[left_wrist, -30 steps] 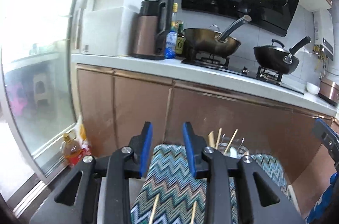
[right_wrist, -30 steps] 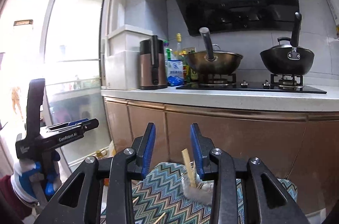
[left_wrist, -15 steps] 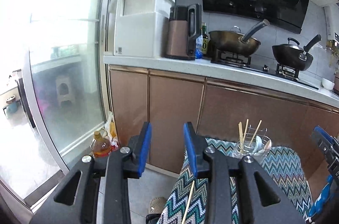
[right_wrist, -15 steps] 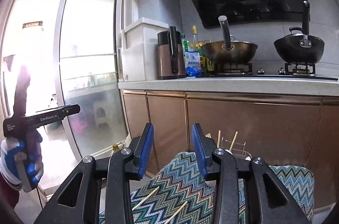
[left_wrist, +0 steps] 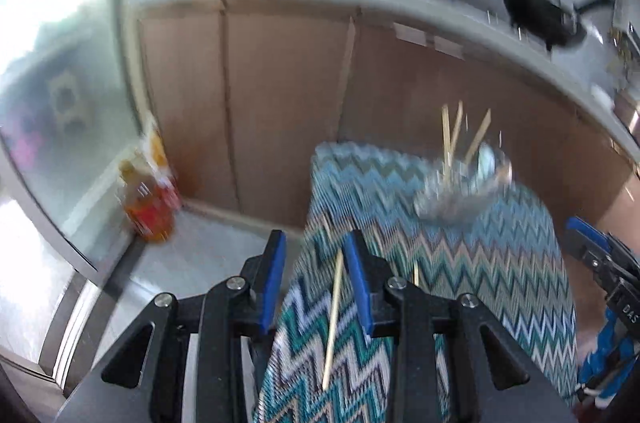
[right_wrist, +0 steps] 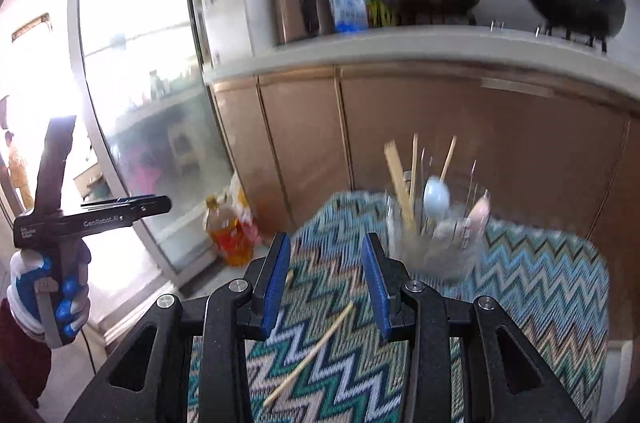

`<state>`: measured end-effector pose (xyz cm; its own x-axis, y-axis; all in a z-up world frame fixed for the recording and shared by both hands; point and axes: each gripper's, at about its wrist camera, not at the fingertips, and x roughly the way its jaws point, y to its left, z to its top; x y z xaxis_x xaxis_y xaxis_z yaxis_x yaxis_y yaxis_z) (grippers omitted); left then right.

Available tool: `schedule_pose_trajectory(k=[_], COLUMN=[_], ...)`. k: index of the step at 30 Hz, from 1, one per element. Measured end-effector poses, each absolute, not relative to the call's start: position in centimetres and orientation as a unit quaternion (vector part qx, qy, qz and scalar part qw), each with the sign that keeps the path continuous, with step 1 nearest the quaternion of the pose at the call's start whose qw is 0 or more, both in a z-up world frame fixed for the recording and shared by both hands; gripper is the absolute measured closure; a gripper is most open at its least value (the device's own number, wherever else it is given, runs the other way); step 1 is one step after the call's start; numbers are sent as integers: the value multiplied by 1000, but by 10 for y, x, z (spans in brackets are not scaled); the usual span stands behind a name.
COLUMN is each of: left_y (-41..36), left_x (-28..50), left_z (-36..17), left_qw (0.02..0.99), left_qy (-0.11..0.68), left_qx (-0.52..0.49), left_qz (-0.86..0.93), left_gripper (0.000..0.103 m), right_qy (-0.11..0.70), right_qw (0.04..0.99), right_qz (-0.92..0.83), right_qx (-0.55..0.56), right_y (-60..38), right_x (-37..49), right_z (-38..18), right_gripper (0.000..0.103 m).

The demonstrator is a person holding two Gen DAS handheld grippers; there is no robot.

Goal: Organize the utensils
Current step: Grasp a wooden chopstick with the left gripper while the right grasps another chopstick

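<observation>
Nearest the cameras, both claws stood partly open with nothing between their blue pads. The left gripper (left_wrist: 315,279) hung above the near left edge of the zigzag-patterned cloth (left_wrist: 500,263) that covered the table, its left pad out past that edge over the floor. A loose chopstick (left_wrist: 333,319) lay on the cloth in line with the gap between its pads, running away from the near edge; whether the pads touched it could not be told, and they did not press on it. The right gripper (right_wrist: 326,283) was over the near middle of the cloth, and the same kind of chopstick (right_wrist: 310,353) lay slanted below it, from the near edge up toward the right pad. A gloved hand (right_wrist: 48,299) held the left tool at the left of the right wrist view.

Farther on, toward the far right corner of the table, stood a clear glass holder (right_wrist: 436,235), blurred, with several chopsticks upright in it and a pale blue spoon (right_wrist: 436,199) and a pinkish one beside it.

Beyond the far edge were brown cabinet doors (right_wrist: 304,139), with an orange bottle (right_wrist: 230,235) on the floor by a glass door. On the counter (right_wrist: 400,43) above sat a brown kettle, some bottles, and two woks on the stove.
</observation>
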<state>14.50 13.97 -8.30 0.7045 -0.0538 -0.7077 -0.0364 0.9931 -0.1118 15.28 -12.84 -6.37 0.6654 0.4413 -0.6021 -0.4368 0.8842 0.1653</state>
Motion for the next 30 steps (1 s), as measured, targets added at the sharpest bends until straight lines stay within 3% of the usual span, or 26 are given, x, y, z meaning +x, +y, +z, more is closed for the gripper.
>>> schedule_pose_trajectory(k=[12, 25, 30], left_y=[119, 108, 107], left_x=[234, 278, 283], left_z=[-202, -243, -252], left_qw=[818, 775, 765], left_qy=[562, 619, 633], left_qx=[-68, -43, -37], left_qz=[-98, -116, -117], left_gripper=[74, 74, 79], right_qy=[512, 595, 617], right_qw=[825, 776, 760], right_qz=[240, 208, 203], right_qx=[28, 23, 14], right_y=[-103, -88, -80], right_x=[220, 270, 280], right_z=[-176, -231, -243], right_gripper=[72, 78, 80])
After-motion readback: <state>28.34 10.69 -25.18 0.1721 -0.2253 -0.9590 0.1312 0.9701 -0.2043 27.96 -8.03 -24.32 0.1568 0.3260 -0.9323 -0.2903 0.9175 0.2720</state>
